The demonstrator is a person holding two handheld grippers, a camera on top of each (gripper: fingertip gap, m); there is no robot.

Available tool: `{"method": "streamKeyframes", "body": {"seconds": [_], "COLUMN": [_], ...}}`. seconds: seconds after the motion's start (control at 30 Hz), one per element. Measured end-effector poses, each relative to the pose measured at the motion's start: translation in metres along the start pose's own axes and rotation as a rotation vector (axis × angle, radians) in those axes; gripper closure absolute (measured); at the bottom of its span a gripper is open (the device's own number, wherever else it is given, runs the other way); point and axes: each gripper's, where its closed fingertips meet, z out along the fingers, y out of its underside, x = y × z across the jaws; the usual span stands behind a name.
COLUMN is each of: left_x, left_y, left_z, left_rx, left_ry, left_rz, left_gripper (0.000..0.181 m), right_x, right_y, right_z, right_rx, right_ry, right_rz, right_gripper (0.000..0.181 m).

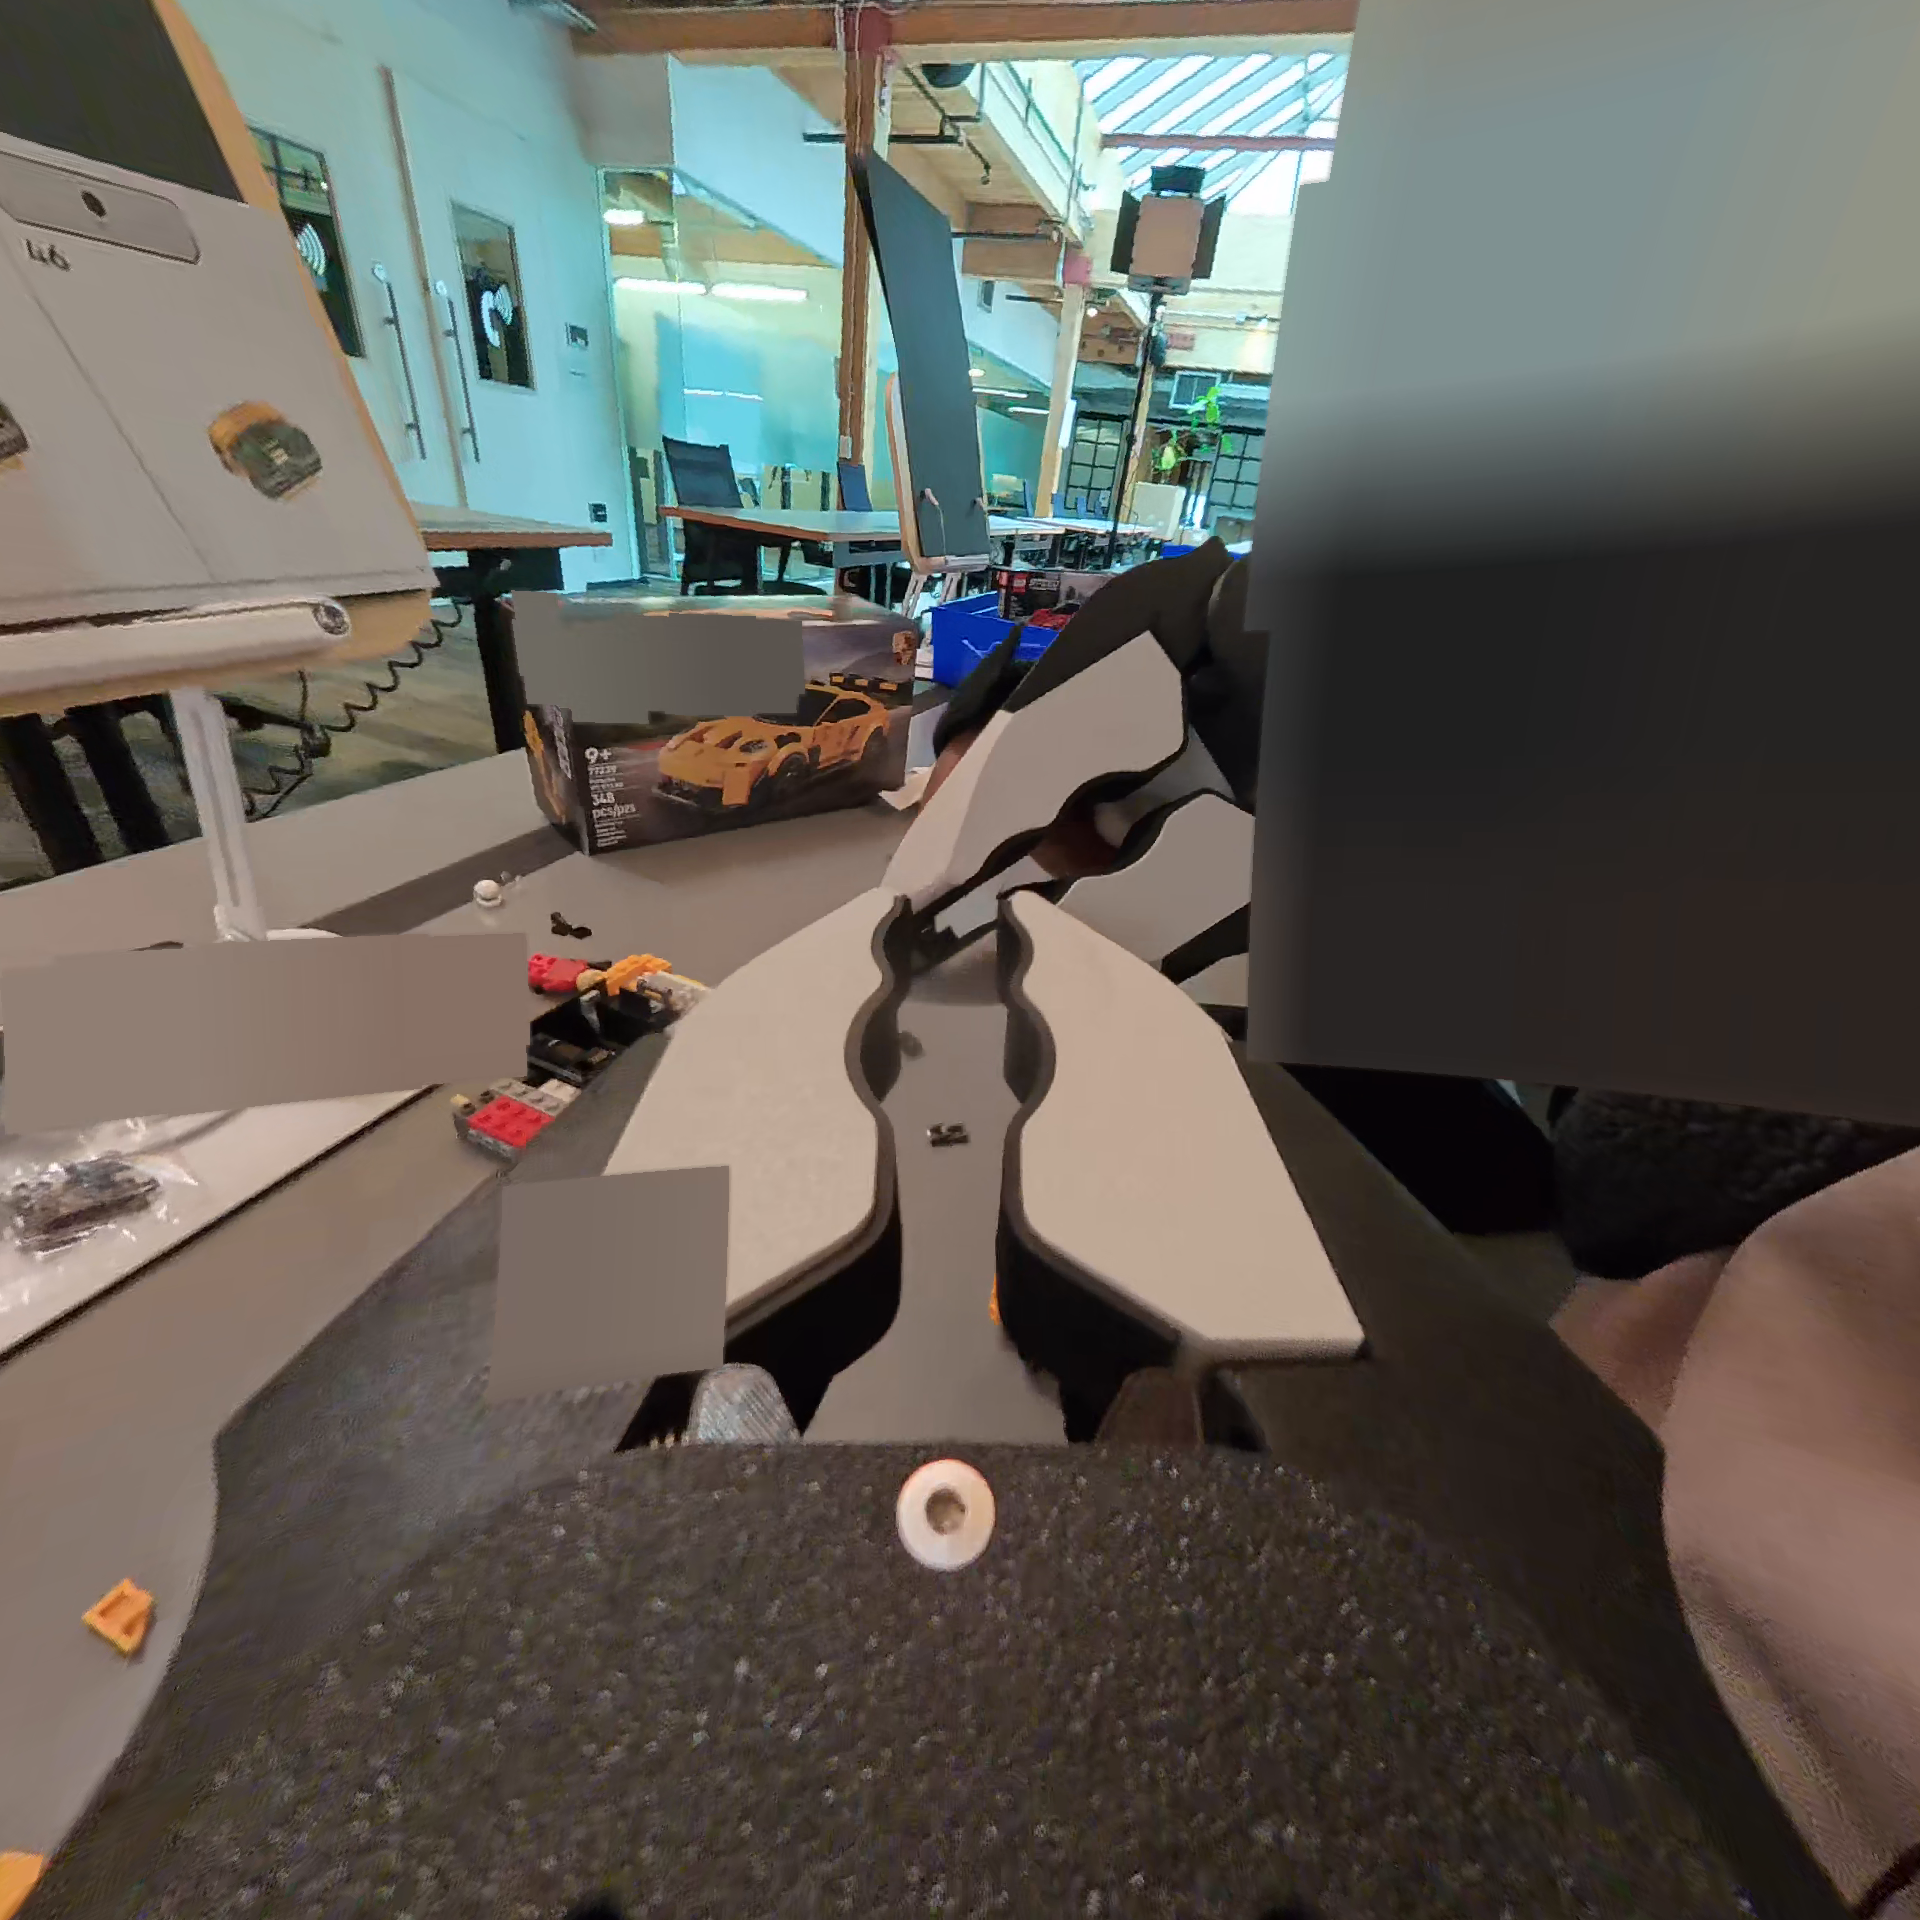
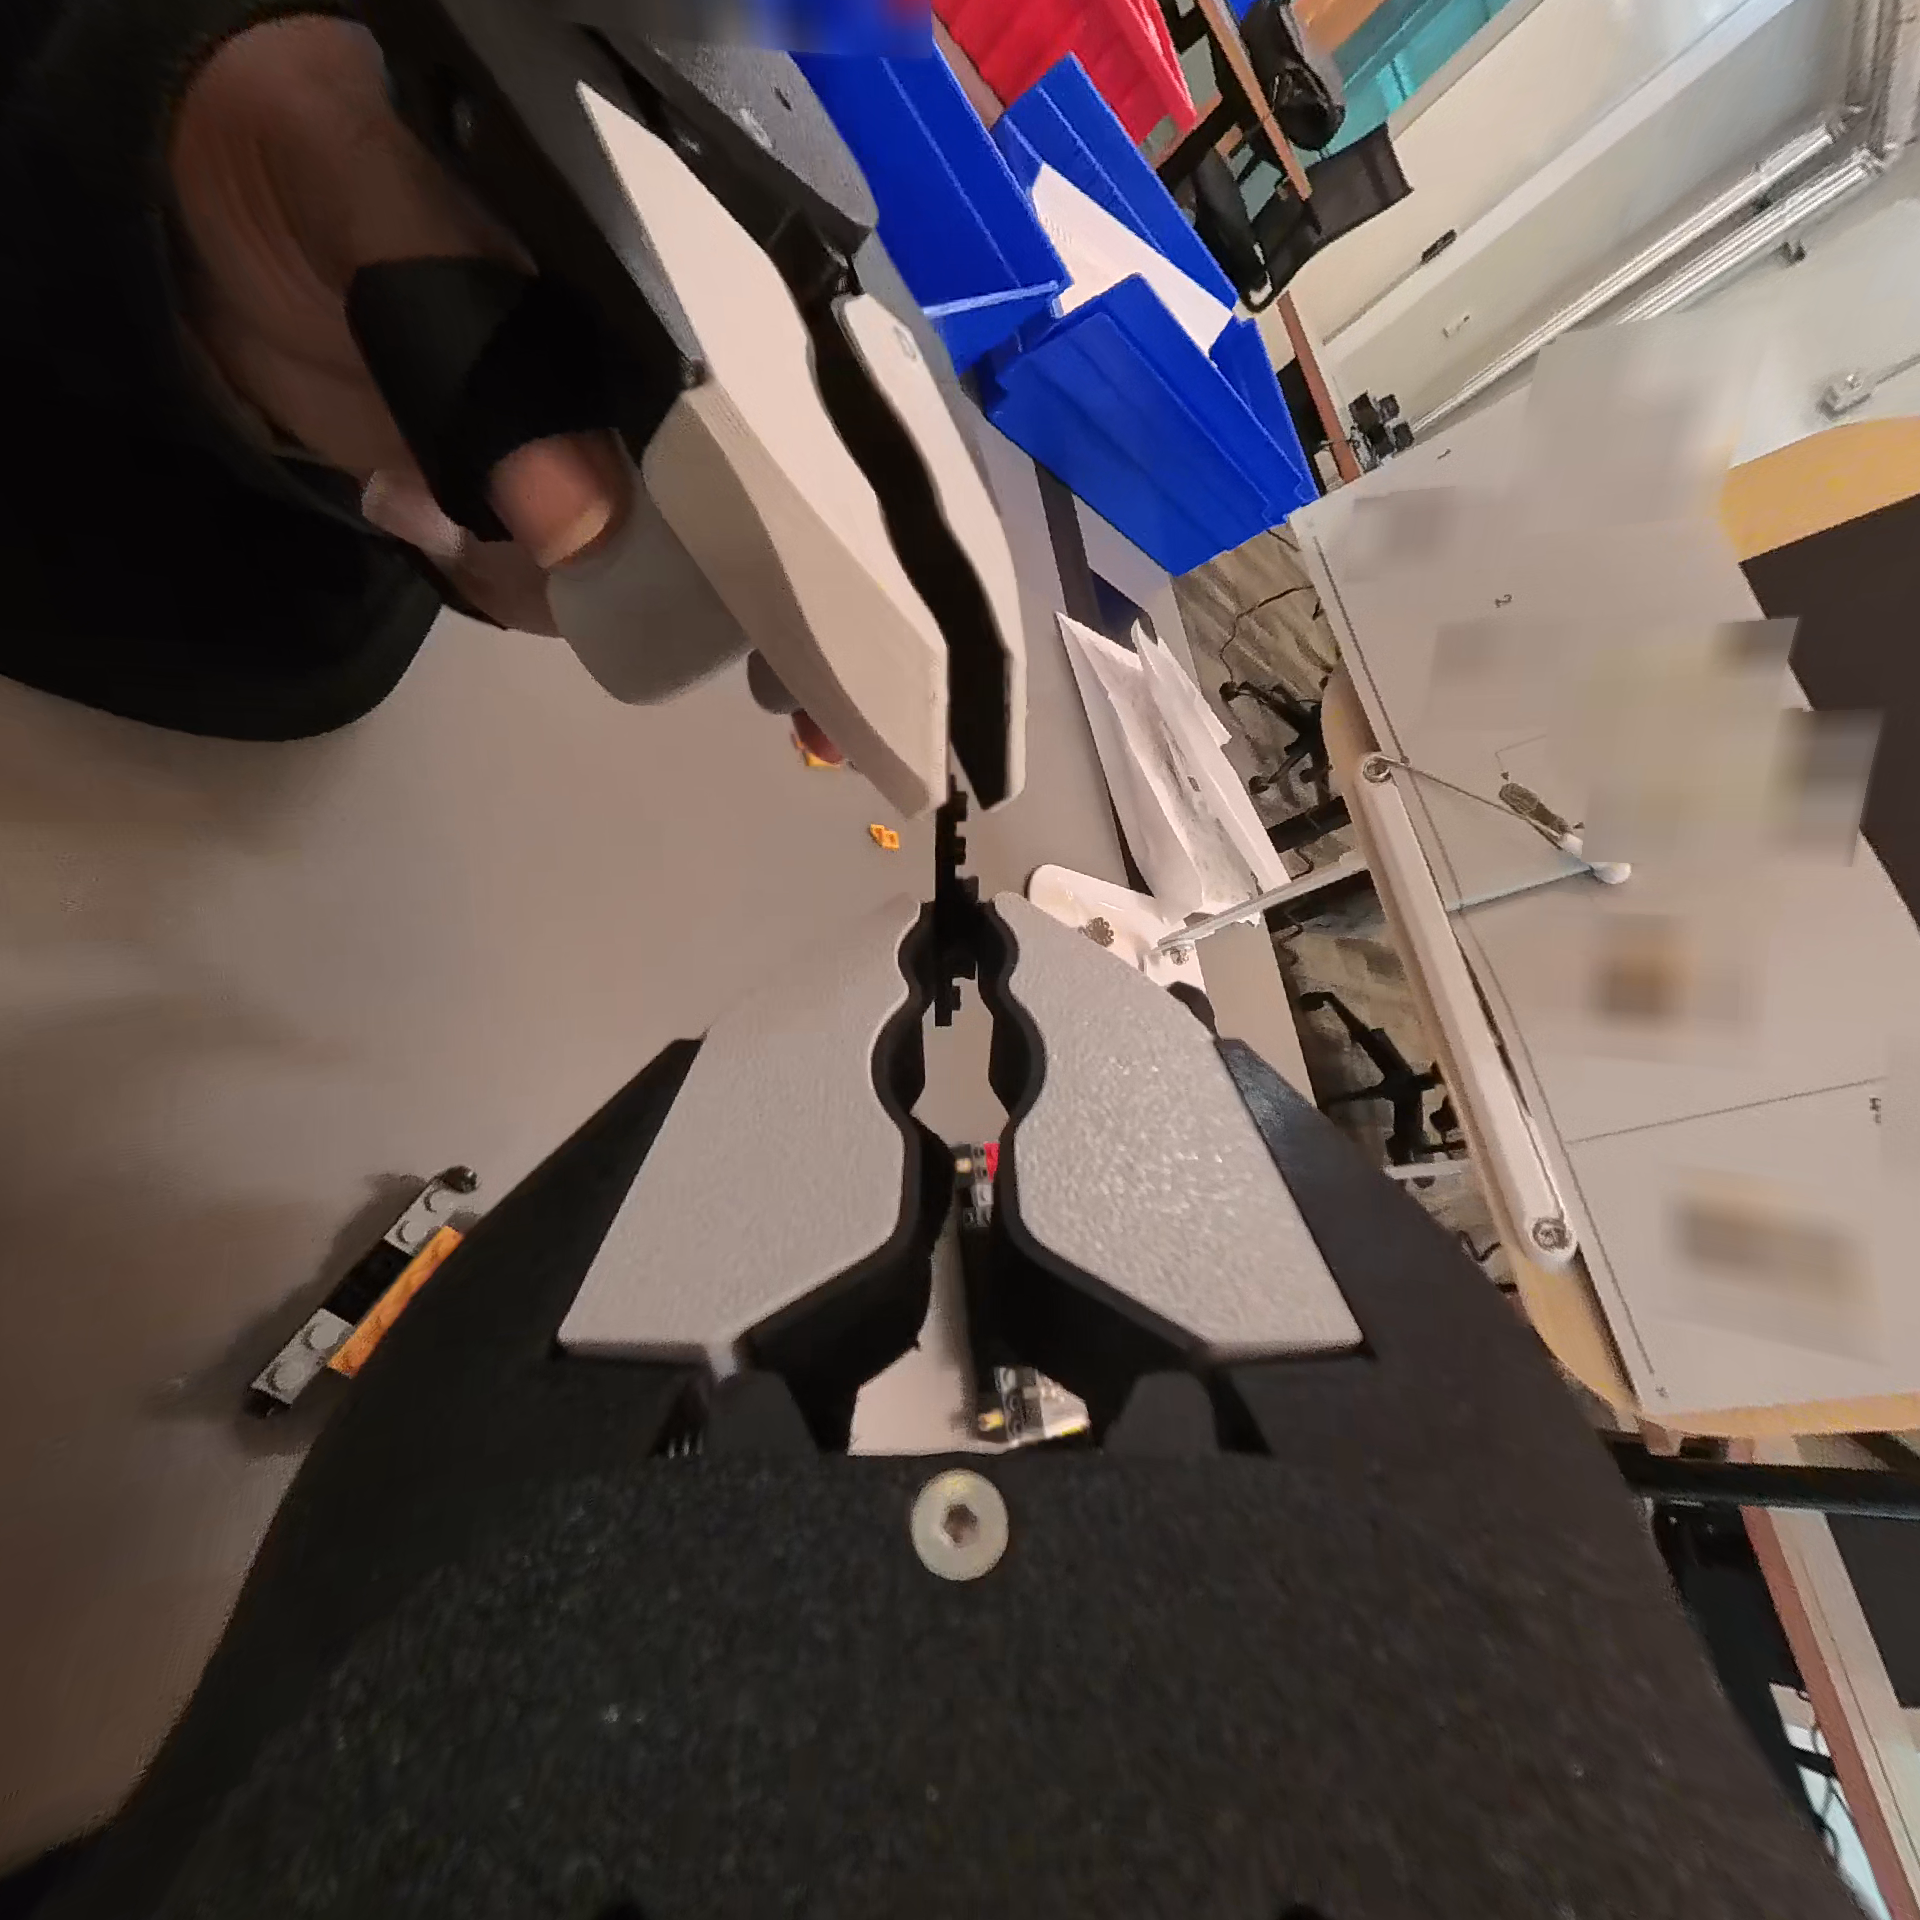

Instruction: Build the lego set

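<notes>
Right tool [image 2: 954, 940] nearly closed, tips pinching the lower end of a thin black lego strip [image 2: 954, 914]; strip's long axis runs 6-to-12 o'clock in the right wrist view, in line with the tool's fingers; its upper end is nipped by the left tool [image 2: 961, 790], which enters from 11 o'clock, jaws all but shut. In the left wrist view the left tool [image 1: 951, 920] shows a gap along most of its fingers, black piece [image 1: 920, 935] caught at the tips, right tool [image 1: 1049, 831] meeting it from 1 o'clock. Judgement: both tools equally near, tip to tip along one axis; next move likely a push along that axis. Partial build [image 1: 582, 1029] sits on the surface [image 1: 727, 883] at 9 o'clock.
</notes>
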Motion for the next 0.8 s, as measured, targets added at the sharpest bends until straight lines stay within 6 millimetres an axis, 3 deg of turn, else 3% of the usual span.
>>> {"method": "streamKeyframes", "body": {"seconds": [0.27, 0.8], "left_x": [-0.004, -0.021], "left_y": [0.022, 0.042], "left_z": [0.008, 0.007], "left_rx": [-0.124, -0.237], "left_ry": [-0.057, -0.154], "left_rz": [0.068, -0.025], "left_gripper": [0.164, 0.173], "right_x": [-0.002, -0.005], "right_y": [0.001, 0.015], "right_z": [-0.001, 0.009], "right_rx": [0.015, -0.089], "right_ry": [0.022, 0.164], "right_rz": [-0.030, -0.305], "right_gripper": [0.175, 0.175]}}
